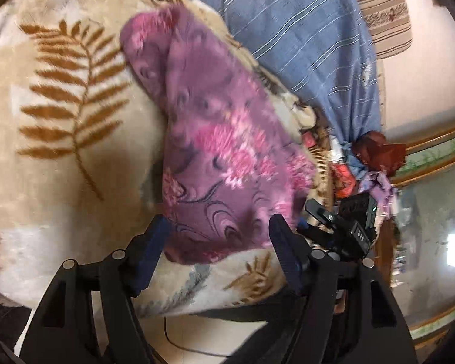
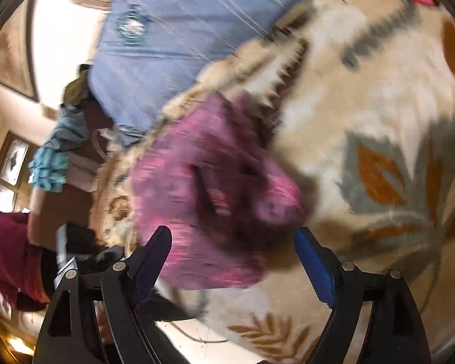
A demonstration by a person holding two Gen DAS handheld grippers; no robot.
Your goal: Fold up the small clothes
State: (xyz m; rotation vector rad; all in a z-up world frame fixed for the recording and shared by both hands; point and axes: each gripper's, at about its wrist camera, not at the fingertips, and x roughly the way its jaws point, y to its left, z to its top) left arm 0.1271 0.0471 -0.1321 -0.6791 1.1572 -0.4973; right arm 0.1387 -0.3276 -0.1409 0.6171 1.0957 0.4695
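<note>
A small purple garment with pink flowers (image 1: 215, 139) lies on a cream blanket with brown fern leaves (image 1: 60, 97). My left gripper (image 1: 217, 224) is open, its blue-padded fingers standing on either side of the garment's near edge without pressing it. In the right wrist view the same garment (image 2: 209, 182) is blurred and bunched on the blanket (image 2: 364, 115). My right gripper (image 2: 233, 233) is open wide, with the garment's near end between its fingers and a gap at each pad. The right gripper's black body (image 1: 345, 227) shows just right of my left fingers.
A blue striped sheet (image 1: 288, 30) covers the bed beyond the blanket. Loose clothes, red and lilac, are heaped at its far corner (image 1: 376, 154). Teal ruffled cloth (image 2: 50, 163) and magenta cloth (image 2: 9, 242) lie off to the left. The blanket's edge drops to pale floor (image 1: 197, 333).
</note>
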